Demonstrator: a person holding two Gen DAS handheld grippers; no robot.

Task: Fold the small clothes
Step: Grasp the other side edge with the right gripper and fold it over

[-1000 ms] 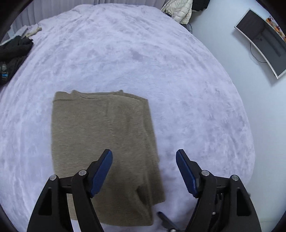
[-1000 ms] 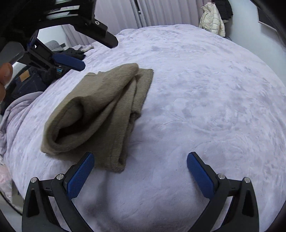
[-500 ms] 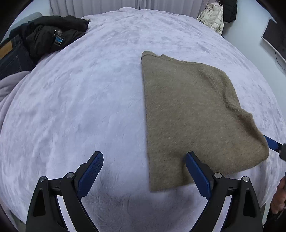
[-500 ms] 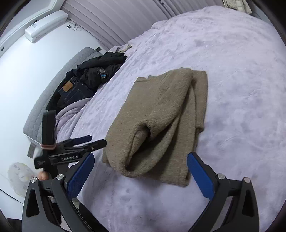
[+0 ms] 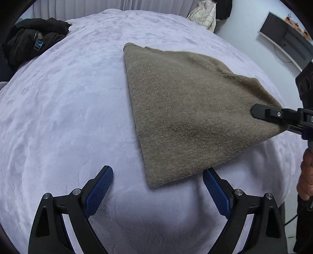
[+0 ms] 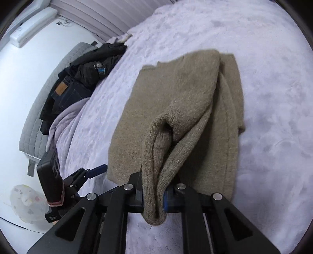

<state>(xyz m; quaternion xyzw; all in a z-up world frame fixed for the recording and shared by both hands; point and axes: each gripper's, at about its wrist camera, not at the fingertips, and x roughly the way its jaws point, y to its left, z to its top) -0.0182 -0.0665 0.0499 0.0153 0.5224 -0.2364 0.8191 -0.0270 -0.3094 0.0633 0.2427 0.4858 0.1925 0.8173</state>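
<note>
A wide bed covered in a pale lilac plush blanket (image 5: 64, 109) fills both wrist views. On it lies the folded tan knitted sweater (image 5: 187, 109), sitting from the centre toward three o'clock in the left wrist view, its near corner reaching down to six o'clock just between the left gripper's blue pads. In the right wrist view the same sweater runs from centre down to six o'clock, its thick folded edge lifted off the blanket while the rest lies flat.

A heap of black clothing (image 5: 33, 41) rests at ten o'clock on the blanket's far edge, well apart from the sweater; the right wrist view shows dark blue jeans with a tan patch (image 6: 66, 93) beside it at nine o'clock. A cream puffer jacket (image 5: 203, 13) hangs at one o'clock by the wall, and a curved monitor (image 5: 283, 37) sits at two o'clock.

The left gripper (image 5: 158, 187), black-framed with blue pads, stands wide apart, low over the blanket, the sweater's corner between its pads but untouched. The right gripper (image 6: 153, 195) has just been closing and is now clamped on the sweater's folded edge, knit bunched between its pads. A hand (image 5: 306, 175) shows at four o'clock.
</note>
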